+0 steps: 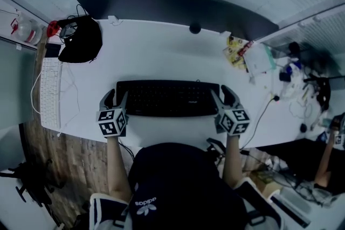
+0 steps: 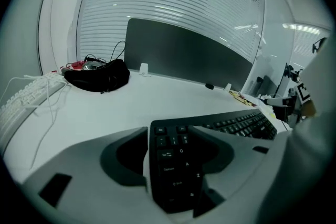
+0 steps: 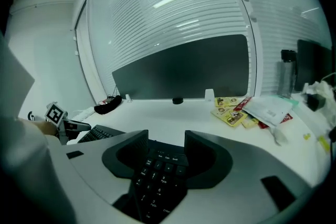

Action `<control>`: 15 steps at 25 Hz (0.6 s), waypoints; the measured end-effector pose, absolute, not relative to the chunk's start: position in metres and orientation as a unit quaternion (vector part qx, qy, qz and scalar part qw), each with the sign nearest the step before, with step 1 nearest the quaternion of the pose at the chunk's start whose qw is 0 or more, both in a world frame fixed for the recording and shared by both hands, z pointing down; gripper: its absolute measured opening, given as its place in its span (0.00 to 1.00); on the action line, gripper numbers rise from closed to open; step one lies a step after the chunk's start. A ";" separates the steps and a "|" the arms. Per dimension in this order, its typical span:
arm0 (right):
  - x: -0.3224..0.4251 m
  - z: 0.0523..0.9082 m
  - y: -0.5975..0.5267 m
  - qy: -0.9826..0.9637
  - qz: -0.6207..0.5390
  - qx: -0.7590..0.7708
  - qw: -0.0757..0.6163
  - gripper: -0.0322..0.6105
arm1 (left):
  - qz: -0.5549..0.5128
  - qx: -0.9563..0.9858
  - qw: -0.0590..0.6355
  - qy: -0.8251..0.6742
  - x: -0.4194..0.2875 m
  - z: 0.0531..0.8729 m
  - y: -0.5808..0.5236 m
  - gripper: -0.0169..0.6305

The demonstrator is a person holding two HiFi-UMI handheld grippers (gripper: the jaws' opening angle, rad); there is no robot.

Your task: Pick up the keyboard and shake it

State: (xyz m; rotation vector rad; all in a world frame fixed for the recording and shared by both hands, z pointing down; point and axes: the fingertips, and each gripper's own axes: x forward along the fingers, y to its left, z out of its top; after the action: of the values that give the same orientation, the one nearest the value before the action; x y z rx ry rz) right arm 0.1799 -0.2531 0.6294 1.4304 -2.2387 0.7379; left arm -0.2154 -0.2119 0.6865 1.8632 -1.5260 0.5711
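A black keyboard (image 1: 167,98) lies flat on the white desk (image 1: 161,54), near its front edge. My left gripper (image 1: 116,95) is at the keyboard's left end, open. In the left gripper view its jaws (image 2: 176,139) straddle the near-left corner of the keyboard (image 2: 236,124), and the pads do not press on it. My right gripper (image 1: 222,93) is at the right end, also open. In the right gripper view the number pad of the keyboard (image 3: 157,176) shows between and below the spread jaws (image 3: 166,141).
A white keyboard (image 1: 51,91) with its cable lies at the desk's left edge. A black bag (image 1: 81,40) sits at the back left. Snack packets and papers (image 1: 237,51) lie at the back right. A dark partition (image 1: 178,5) runs along the far edge.
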 end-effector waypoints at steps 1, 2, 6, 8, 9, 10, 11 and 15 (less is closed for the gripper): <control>0.181 0.633 -0.254 -0.796 0.265 0.508 0.195 0.36 | 0.221 0.709 0.334 -0.581 -0.216 0.691 -0.212 0.36; 0.181 0.636 -0.255 -0.794 0.268 0.508 0.198 0.36 | 0.223 0.706 0.340 -0.579 -0.216 0.695 -0.213 0.37; 0.183 0.650 -0.255 -0.789 0.280 0.504 0.213 0.36 | 0.225 0.702 0.353 -0.576 -0.217 0.703 -0.216 0.38; 0.183 0.657 -0.256 -0.786 0.286 0.502 0.221 0.36 | 0.218 0.700 0.361 -0.576 -0.218 0.704 -0.218 0.38; 0.182 0.660 -0.256 -0.784 0.289 0.501 0.224 0.36 | 0.215 0.700 0.366 -0.575 -0.217 0.704 -0.219 0.38; 0.182 0.662 -0.257 -0.782 0.292 0.501 0.227 0.36 | 0.213 0.701 0.371 -0.571 -0.216 0.704 -0.219 0.37; 0.183 0.665 -0.258 -0.780 0.295 0.502 0.229 0.36 | 0.212 0.703 0.375 -0.566 -0.214 0.704 -0.218 0.38; 0.186 0.668 -0.259 -0.776 0.304 0.502 0.229 0.36 | 0.219 0.707 0.383 -0.552 -0.210 0.705 -0.216 0.39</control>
State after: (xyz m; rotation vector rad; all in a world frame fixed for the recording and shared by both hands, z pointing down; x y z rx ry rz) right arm 0.1859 -0.2586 0.6683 1.3830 -2.1371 0.8361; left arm -0.2101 -0.2161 0.7048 1.8023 -1.4083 0.5589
